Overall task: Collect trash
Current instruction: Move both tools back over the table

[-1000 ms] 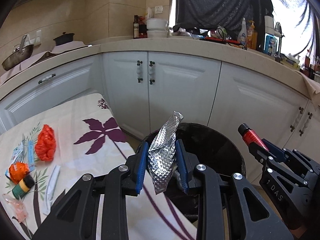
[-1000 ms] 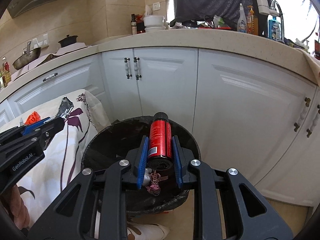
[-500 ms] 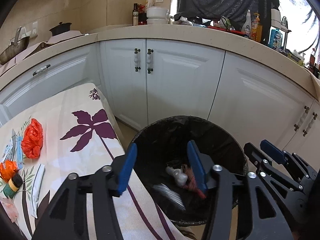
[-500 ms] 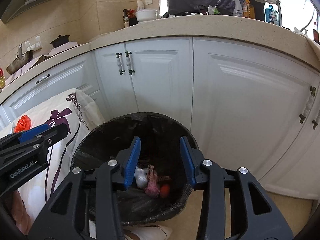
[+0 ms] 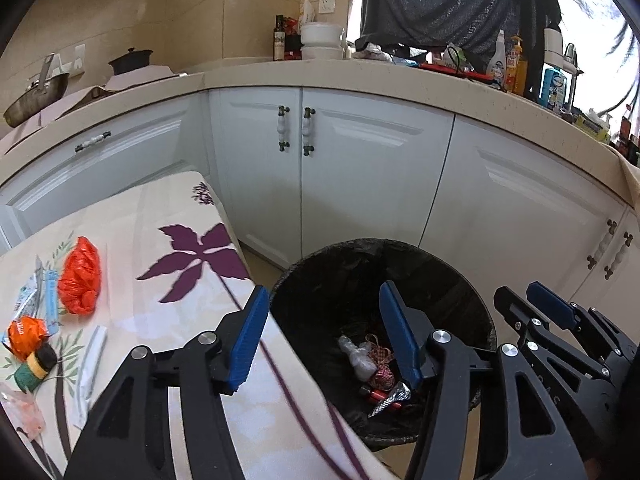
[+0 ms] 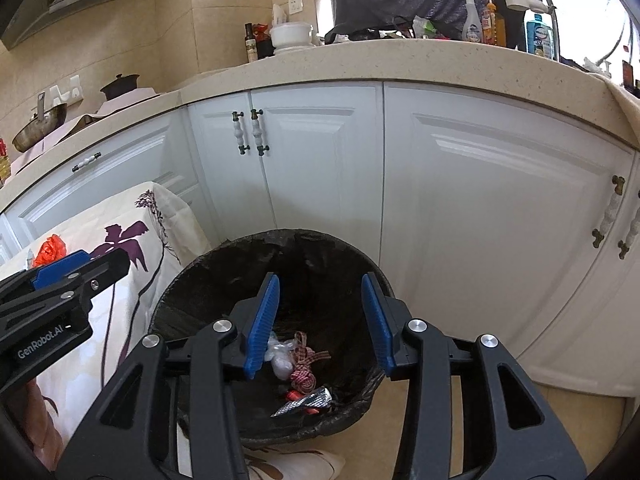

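A black-lined trash bin [image 5: 472, 296] [image 6: 200, 280] stands on the floor beside the table. At its bottom lie a silver foil wrapper [image 5: 390, 398] [image 6: 306, 400], a small red bottle [image 5: 374, 394] [image 6: 294, 394], a checked ribbon [image 6: 304, 372] and a clear plastic wad [image 5: 356, 356]. My left gripper [image 5: 324, 340] hangs open over the bin's left rim, nothing between its blue pads. My right gripper [image 6: 320, 320] is open above the bin, also empty. More trash stays on the table: an orange bag [image 5: 80, 276], an orange wrapper [image 5: 26, 332], sachets [image 5: 36, 292].
The flowered tablecloth [image 5: 192, 256] reaches the table's edge right by the bin. White cabinet doors [image 6: 320, 168] and a cluttered beige countertop [image 5: 360, 76] close off the back. A green-yellow spool [image 5: 34, 366] and white strips [image 5: 90, 360] also lie on the table.
Both grippers opened. The foil wrapper fell from the left one and the red bottle from the right one; both now lie in the bin.
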`<state>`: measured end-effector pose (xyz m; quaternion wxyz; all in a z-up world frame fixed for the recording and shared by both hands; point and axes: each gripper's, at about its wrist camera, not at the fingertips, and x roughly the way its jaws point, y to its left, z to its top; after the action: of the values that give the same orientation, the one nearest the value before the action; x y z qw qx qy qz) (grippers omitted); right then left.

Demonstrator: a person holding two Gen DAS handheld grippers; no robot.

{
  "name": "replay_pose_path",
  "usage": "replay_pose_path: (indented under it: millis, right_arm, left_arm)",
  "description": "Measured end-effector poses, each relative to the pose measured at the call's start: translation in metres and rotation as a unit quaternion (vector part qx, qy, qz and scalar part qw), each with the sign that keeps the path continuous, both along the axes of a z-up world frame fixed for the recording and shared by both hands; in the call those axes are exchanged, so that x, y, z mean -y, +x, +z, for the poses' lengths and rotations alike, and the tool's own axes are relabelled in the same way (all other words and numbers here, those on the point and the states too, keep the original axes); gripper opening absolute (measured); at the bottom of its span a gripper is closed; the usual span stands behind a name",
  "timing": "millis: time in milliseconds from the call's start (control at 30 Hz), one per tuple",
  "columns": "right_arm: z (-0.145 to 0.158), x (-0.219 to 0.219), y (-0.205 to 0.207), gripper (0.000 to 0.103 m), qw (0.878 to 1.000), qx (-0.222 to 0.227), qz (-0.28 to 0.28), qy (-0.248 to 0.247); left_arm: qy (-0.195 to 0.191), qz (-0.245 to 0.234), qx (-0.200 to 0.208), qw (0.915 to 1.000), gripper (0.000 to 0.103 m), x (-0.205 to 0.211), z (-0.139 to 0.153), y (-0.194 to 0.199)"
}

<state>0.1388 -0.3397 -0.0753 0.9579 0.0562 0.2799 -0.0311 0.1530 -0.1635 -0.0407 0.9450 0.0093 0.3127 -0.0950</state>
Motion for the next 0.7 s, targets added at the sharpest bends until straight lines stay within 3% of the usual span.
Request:
replay_pose_path:
  millis: [367, 700]
  right_arm:
    - [0.009, -0.060, 0.000, 0.042, 0.998, 0.002, 0.066, 0.007]
    - [0.011, -0.139, -0.003, 0.043, 0.988, -0.005, 0.151, 0.009]
  left_arm:
    - [0.002, 0.059, 0.007, 0.9982, 0.057, -0.065, 0.010, -0.025]
    - [0.009, 0.147, 0.004, 0.9891, 0.057, -0.148, 0.010, -0.062]
